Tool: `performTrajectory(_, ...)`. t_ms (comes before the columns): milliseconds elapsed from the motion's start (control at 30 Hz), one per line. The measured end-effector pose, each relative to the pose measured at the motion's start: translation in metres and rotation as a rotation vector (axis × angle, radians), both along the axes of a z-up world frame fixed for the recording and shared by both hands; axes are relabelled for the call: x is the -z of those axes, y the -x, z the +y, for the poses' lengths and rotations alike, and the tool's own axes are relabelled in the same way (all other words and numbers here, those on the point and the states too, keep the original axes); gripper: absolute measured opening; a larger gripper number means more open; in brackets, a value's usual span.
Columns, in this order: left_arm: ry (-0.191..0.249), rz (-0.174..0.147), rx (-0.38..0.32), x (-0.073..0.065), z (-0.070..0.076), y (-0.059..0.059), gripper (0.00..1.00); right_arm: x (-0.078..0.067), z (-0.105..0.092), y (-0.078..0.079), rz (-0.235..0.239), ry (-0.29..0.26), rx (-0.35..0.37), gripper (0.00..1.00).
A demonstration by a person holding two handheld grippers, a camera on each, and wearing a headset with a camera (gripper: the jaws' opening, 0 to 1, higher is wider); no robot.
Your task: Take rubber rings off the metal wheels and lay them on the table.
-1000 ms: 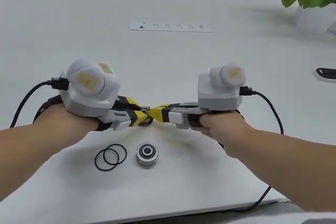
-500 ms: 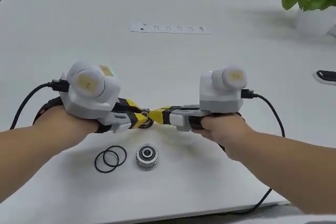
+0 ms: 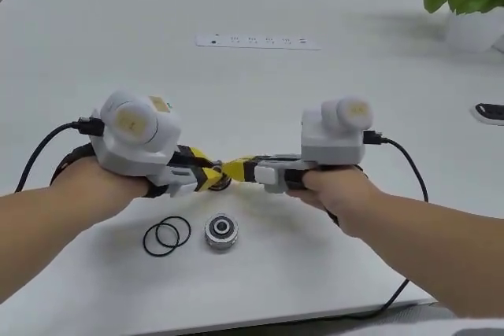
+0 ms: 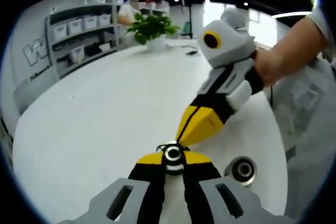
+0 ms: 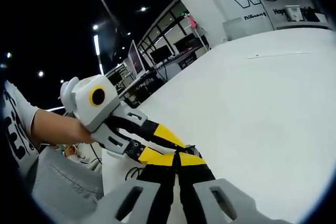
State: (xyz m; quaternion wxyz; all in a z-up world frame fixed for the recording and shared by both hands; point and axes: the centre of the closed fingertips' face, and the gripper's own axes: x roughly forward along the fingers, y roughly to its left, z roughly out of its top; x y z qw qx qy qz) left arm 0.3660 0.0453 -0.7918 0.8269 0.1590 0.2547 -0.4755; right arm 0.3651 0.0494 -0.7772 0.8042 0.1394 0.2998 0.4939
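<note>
From the head view, the left claw [image 3: 209, 178] and right claw [image 3: 234, 169] meet tip to tip above the tabletop [image 3: 315, 84]; two rubber rings [image 3: 167, 235] lie there beside a loose metal wheel [image 3: 221, 230]; the left gripper view has the left claw clamped on a held wheel [image 4: 172, 153]; the right gripper view shows the right claw's jaws together.

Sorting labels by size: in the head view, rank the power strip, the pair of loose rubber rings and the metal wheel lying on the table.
1. power strip, longest though farthest away.
2. pair of rubber rings.
3. metal wheel, right beside the rings, so that comparison is fair.
</note>
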Motion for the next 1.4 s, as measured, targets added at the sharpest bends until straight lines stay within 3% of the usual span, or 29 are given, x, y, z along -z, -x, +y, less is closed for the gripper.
performTrajectory(133, 0.000, -0.001, -0.002, 0.000, 0.000, -0.001, 0.12, -0.002, 0.003, 0.001, -0.001, -0.009, -0.010, 0.00)
performTrajectory(333, 0.005, -0.016, 0.007, 0.000, 0.000, -0.001, 0.13, 0.000, -0.011, -0.010, 0.036, -0.029, 0.070, 0.00)
performTrajectory(467, 0.010, -0.005, 0.010, -0.001, 0.000, 0.000, 0.14, 0.002, -0.012, -0.009, 0.038, -0.020, 0.071, 0.00)
performTrajectory(633, 0.021, 0.000, 0.015, -0.004, 0.001, 0.004, 0.16, -0.002, -0.009, -0.008, 0.055, -0.049, 0.075, 0.00)
performTrajectory(933, 0.066, -0.015, 0.041, -0.019, 0.007, 0.015, 0.25, -0.007, -0.008, -0.007, 0.062, -0.074, 0.078, 0.00)
performTrajectory(1400, 0.147, -0.076, 0.041, -0.055, 0.024, 0.026, 0.44, -0.020, 0.010, 0.004, 0.071, -0.120, 0.037, 0.00)
